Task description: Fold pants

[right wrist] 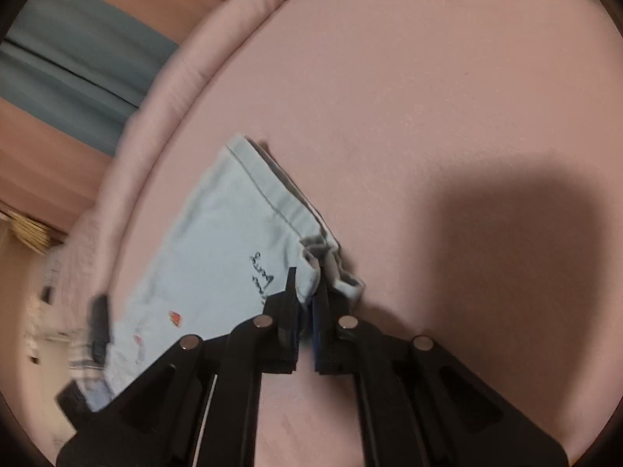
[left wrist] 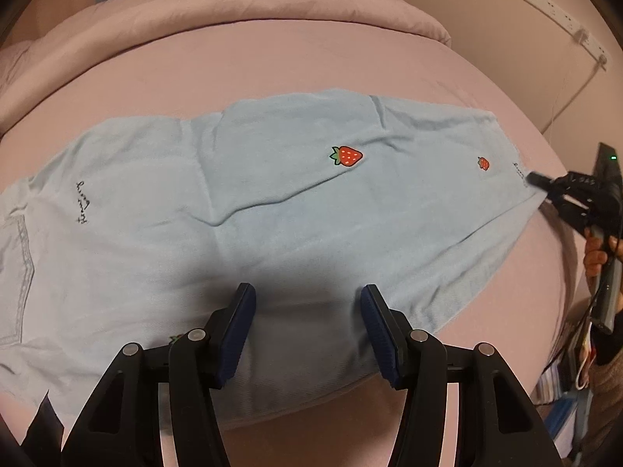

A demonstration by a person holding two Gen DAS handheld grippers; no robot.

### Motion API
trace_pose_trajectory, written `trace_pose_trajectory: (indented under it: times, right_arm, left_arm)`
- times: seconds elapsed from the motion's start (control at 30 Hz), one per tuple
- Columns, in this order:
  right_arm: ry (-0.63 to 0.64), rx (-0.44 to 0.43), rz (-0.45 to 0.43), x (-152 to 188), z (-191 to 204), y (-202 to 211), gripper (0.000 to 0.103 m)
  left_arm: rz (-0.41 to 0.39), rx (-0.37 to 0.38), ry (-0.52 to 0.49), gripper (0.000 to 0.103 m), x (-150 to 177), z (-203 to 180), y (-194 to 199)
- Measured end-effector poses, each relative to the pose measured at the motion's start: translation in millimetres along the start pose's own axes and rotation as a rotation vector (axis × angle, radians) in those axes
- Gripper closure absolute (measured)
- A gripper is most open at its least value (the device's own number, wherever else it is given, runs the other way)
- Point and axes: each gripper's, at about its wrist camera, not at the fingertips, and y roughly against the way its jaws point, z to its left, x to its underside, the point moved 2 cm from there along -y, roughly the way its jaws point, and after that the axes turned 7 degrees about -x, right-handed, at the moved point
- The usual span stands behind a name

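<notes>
Light blue pants [left wrist: 272, 210] with red strawberry prints lie folded lengthwise across a pink bed [left wrist: 272, 62]. My left gripper [left wrist: 307, 299] is open and empty, hovering over the near edge of the pants at their middle. My right gripper [left wrist: 531, 179] sits at the far right leg end. In the right wrist view my right gripper [right wrist: 307, 276] is shut on the hem of the pants [right wrist: 218, 241], beside some black script. The hem bunches between the fingers.
A rolled pink duvet [left wrist: 253, 4] lies along the far side of the bed. A white power strip [left wrist: 564, 19] with a cable hangs on the wall at right. Books and clutter [left wrist: 572, 389] sit beside the bed at lower right.
</notes>
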Motion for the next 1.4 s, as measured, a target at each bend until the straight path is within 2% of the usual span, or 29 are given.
trace_pose_trajectory:
  times: [0.03,0.07,0.13,0.17,0.2,0.23,0.3,0.4,0.5,0.53,0.57,0.6,0.63,0.73,0.83,0.9,0.93,1.0,1.03,1.07,1.1,1.13,1.17,1.2,1.23,1.3,1.33,1.4]
  right_arm:
    - [0.02,0.006,-0.015,-3.4,6.6,5.9,0.092]
    - [0.046,0.033,-0.047,-6.7,9.0,14.0,0.078]
    - [0.115,0.175,-0.138,-14.5,16.6,32.0,0.047]
    - [0.151,0.217,-0.185,-18.2,23.6,39.6,0.047]
    - [0.182,0.19,-0.2,-22.4,30.2,43.8,0.047]
    - [0.209,0.118,-0.176,-28.5,40.5,41.2,0.047]
    - [0.23,0.062,-0.123,-37.9,51.5,27.6,0.048]
    - [0.252,0.068,-0.064,-51.1,60.5,-7.6,0.048]
    - [0.228,0.095,0.013,-73.2,64.1,-53.1,0.048]
    - [0.218,0.103,0.043,-78.9,61.6,-65.0,0.056]
    - [0.211,0.108,0.068,-82.3,53.7,-56.4,0.084]
    - [0.201,0.089,0.111,-82.5,53.5,-65.8,0.085]
    - [0.213,0.094,0.118,-80.2,58.1,-64.1,0.088]
    - [0.346,0.066,0.048,-75.4,73.9,-44.5,0.09]
    - [0.363,0.042,0.0,-81.6,73.9,-43.6,0.09]
    - [0.402,0.135,0.041,-75.5,67.2,-62.6,0.089]
    - [0.403,0.181,0.07,-72.9,63.7,-75.3,0.084]
    - [0.368,0.197,0.062,-75.5,65.5,-81.3,0.078]
    - [0.35,0.213,0.036,-75.7,69.0,-72.6,0.064]
    - [0.36,0.236,0.006,-75.6,74.1,-64.0,0.057]
    - [0.387,0.264,-0.039,-74.9,75.2,-46.7,0.057]
    - [0.437,0.295,-0.093,-69.4,85.0,-29.8,0.057]
    - [0.465,0.285,-0.113,-61.9,89.9,-17.7,0.057]
    - [0.489,0.227,-0.114,-51.1,97.4,-5.6,0.057]
    - [0.51,0.149,-0.084,-37.2,102.9,2.9,0.059]
    - [0.563,0.097,-0.029,-8.8,109.2,11.1,0.059]
    - [0.593,0.111,-0.008,4.3,109.0,11.9,0.059]
    - [0.675,0.196,0.037,35.3,100.3,11.9,0.059]
  left_arm:
    - [0.007,0.004,0.008,0.047,0.4,-0.1,3.6]
    - [0.005,0.014,0.01,0.047,0.3,-0.6,7.7]
    - [-0.015,0.056,0.001,0.047,-1.6,-5.3,16.1]
    - [-0.024,0.066,-0.008,0.047,-3.2,-5.4,15.8]
    - [-0.036,0.08,-0.023,0.047,-7.2,-11.2,17.6]
    - [-0.044,0.099,-0.037,0.047,-12.1,-17.4,18.3]
    - [-0.048,0.137,-0.056,0.047,-24.6,-31.1,16.3]
    - [-0.047,0.178,-0.087,0.047,-47.7,-53.2,3.5]
    - [-0.046,0.185,-0.124,0.047,-69.7,-68.9,-10.9]
    - [-0.036,0.199,-0.126,0.047,-77.1,-73.9,-18.0]
    - [-0.027,0.202,-0.128,0.047,-84.7,-78.4,-26.7]
    - [-0.025,0.192,-0.129,0.047,-91.1,-81.7,-34.1]
    - [-0.025,0.174,-0.126,0.047,-97.2,-82.2,-41.6]
    - [-0.011,0.174,-0.071,0.047,-110.2,-80.0,-61.0]
    - [-0.011,0.148,-0.075,0.047,-112.8,-83.5,-63.6]
    - [-0.008,0.127,-0.102,0.047,-112.4,-88.4,-61.6]
    - [-0.006,0.121,-0.111,0.047,-111.3,-87.5,-59.0]
    - [-0.002,0.104,-0.118,0.047,-109.6,-84.5,-52.5]
    - [-0.015,0.09,-0.118,0.047,-106.8,-82.7,-45.4]
    - [-0.025,0.08,-0.122,0.047,-104.7,-82.0,-41.2]
    - [-0.04,0.063,-0.13,0.047,-102.0,-81.6,-35.4]
    - [-0.059,0.04,-0.142,0.047,-96.6,-78.6,-27.0]
    - [-0.076,0.007,-0.159,0.047,-91.9,-78.3,-21.4]
    - [-0.086,-0.017,-0.171,0.047,-87.9,-77.5,-19.0]
    - [-0.093,-0.038,-0.181,0.047,-84.0,-78.1,-17.9]
    - [-0.085,-0.065,-0.197,0.047,-76.8,-79.9,-19.2]
    - [-0.082,-0.075,-0.21,0.047,-72.3,-81.0,-20.5]
    - [-0.079,-0.107,-0.246,0.047,-63.5,-84.2,-24.5]
